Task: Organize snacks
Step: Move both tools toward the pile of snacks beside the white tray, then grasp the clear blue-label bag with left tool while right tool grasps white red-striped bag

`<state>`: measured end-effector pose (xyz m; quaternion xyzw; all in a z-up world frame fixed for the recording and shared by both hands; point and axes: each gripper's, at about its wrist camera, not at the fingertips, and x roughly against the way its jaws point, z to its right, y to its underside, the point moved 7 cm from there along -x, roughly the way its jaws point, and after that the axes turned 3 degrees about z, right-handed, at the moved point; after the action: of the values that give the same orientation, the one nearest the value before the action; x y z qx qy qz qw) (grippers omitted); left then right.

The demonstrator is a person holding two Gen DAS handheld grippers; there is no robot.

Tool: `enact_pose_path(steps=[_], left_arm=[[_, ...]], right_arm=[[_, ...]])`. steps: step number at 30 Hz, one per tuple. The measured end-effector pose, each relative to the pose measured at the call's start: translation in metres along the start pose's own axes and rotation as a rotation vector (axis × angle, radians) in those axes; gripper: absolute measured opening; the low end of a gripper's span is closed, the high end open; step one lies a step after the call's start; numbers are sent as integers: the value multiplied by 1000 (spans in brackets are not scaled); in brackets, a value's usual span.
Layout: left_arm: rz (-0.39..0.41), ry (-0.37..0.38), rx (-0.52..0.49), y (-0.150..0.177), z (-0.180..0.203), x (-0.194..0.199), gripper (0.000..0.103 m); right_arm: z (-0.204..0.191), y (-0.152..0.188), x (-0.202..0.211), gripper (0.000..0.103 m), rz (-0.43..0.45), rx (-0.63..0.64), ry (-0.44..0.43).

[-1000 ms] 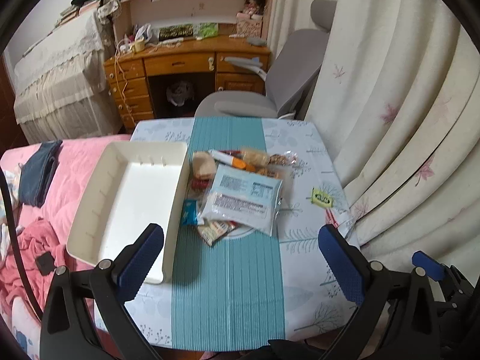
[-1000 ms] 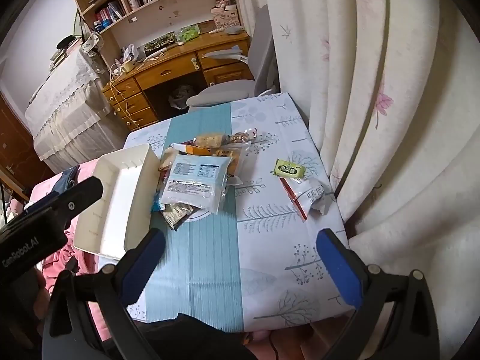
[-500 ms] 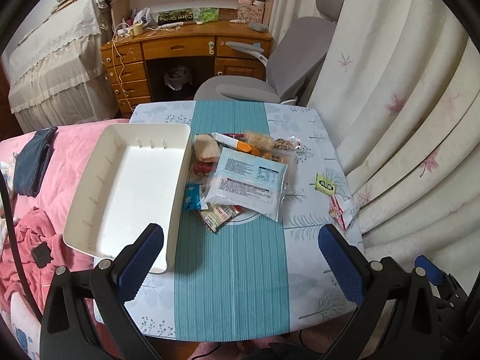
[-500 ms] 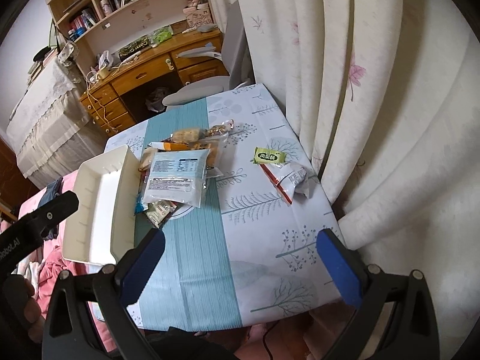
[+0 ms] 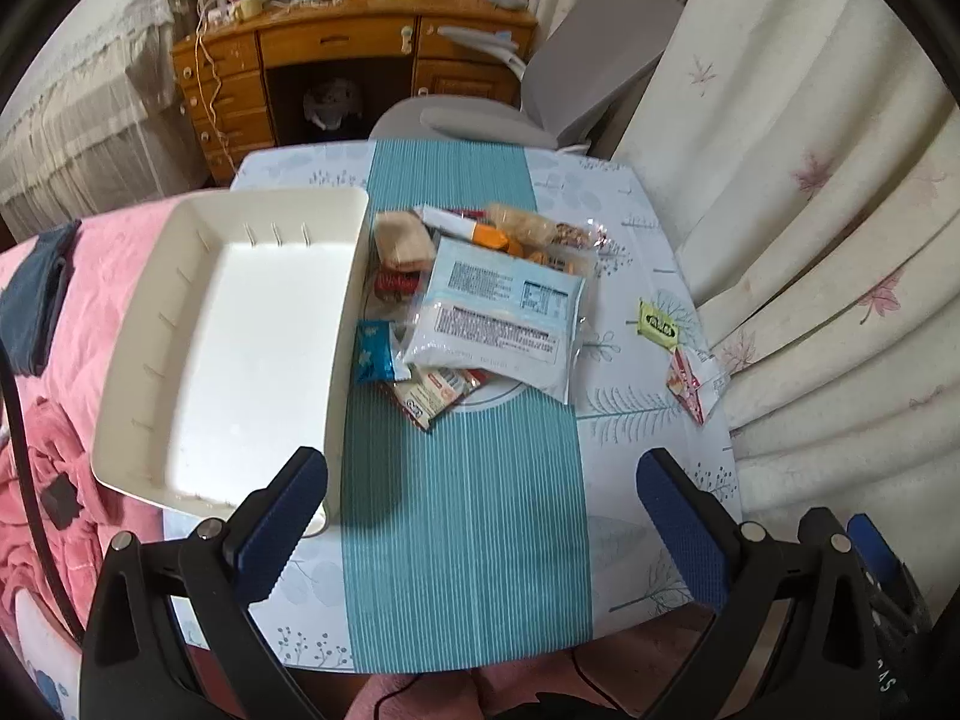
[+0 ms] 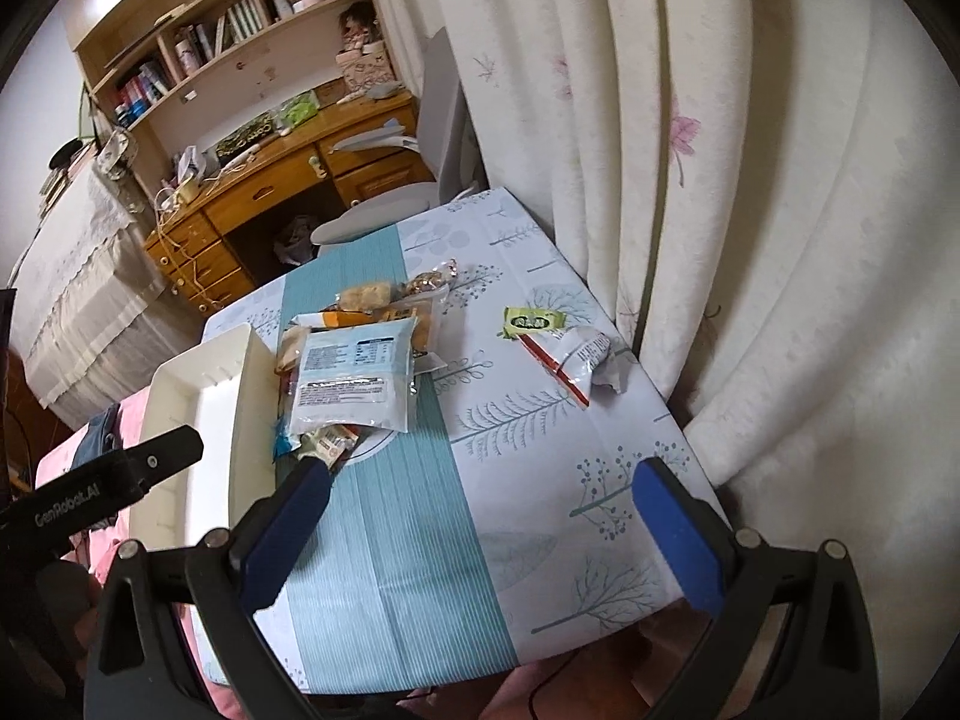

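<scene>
A pile of snack packets lies mid-table, topped by a large white-and-blue packet point(image 5: 498, 318) point(image 6: 354, 372). An empty white tray point(image 5: 120, 360) point(image 6: 252, 396) sits left of the pile. A small green packet point(image 5: 657, 321) point(image 6: 531, 321) and a red-and-white packet point(image 5: 690, 384) point(image 6: 576, 357) lie apart at the right, near the curtain. My left gripper point(image 5: 483, 531) is open and empty above the table's near edge. My right gripper point(image 6: 480, 531) is open and empty above the near right part of the table.
The table point(image 5: 468, 516) has a teal runner down its middle. A curtain point(image 5: 810, 210) hangs along its right edge. A grey chair point(image 5: 540, 90) and wooden desk point(image 5: 336, 54) stand beyond. A pink bed cover point(image 5: 72, 324) lies at the left.
Both grippers have moved closer to the table and the snacks look larger. The jaws stay wide open. Nothing on the table has moved.
</scene>
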<state>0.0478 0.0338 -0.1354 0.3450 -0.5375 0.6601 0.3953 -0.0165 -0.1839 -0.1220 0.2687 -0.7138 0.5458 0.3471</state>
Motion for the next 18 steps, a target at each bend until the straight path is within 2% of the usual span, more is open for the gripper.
enact_pose_path(steps=[7,11,18], left_arm=[[-71,-13,54,-4,0,-25,103],[-121,-38,75,-10,7,-42,103],[-180,-95,103,-34,20,-74,102]], right_arm=[[14,2,-19,101,-1,46,102],[23,0,-39,98,-5,125,148],[38,-15,-95,92,-32,289,165]])
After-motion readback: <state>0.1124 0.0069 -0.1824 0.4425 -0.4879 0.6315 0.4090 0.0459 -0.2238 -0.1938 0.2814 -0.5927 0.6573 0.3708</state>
